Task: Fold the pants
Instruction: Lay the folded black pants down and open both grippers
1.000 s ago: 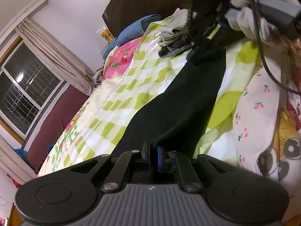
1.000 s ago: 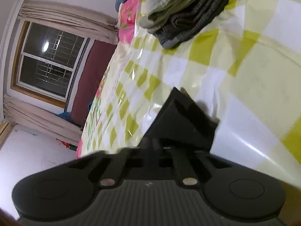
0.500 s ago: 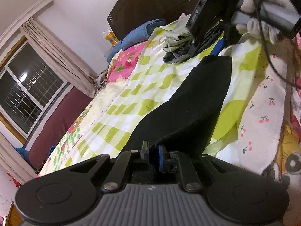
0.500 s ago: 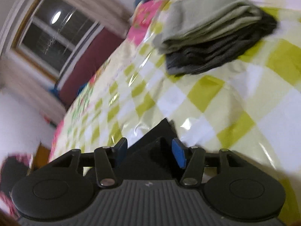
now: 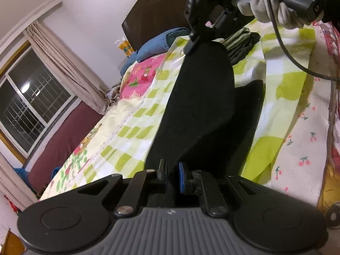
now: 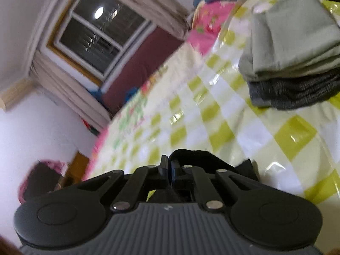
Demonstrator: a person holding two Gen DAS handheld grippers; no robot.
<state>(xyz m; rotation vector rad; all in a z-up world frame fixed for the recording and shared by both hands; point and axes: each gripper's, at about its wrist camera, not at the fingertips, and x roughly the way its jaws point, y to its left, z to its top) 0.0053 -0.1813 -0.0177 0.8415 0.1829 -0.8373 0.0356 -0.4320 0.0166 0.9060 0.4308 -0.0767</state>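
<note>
While the black pants (image 5: 204,97) lay stretched along the bed's green-and-white checked cover (image 5: 136,131), both ends of them were caught in a tool. The left gripper (image 5: 171,173) had its two fingers drawn close on the near end of the cloth, the black fabric filling the narrow gap between a black pad and a blue one. From there the garment ran away up the bed, and its far end was lifted clear of the cover, hanging from the right gripper (image 5: 190,46), which a hand in a white glove (image 5: 269,6) held high near the dark headboard (image 5: 157,10). A second layer of the pants showed beside the raised part, lower and to the right, lying on the cover. Seen from the right wrist, that same gripper (image 6: 167,169) had its fingers pressed together on a bunched fold of black cloth that humped up just beyond the tips; this view was blurred. Past it, on the checked cover, sat a stack of folded clothes (image 6: 293,53), pale grey-green pieces on top of dark grey ones, well apart from the pants. A blue pillow (image 5: 157,44) lay against the headboard, with a pink flowered sheet (image 5: 142,76) beside it. On the far side of the room a barred window (image 5: 29,106) stood dark, a lamp mirrored in its glass, and beige curtains (image 5: 70,72) hung beside it.
</note>
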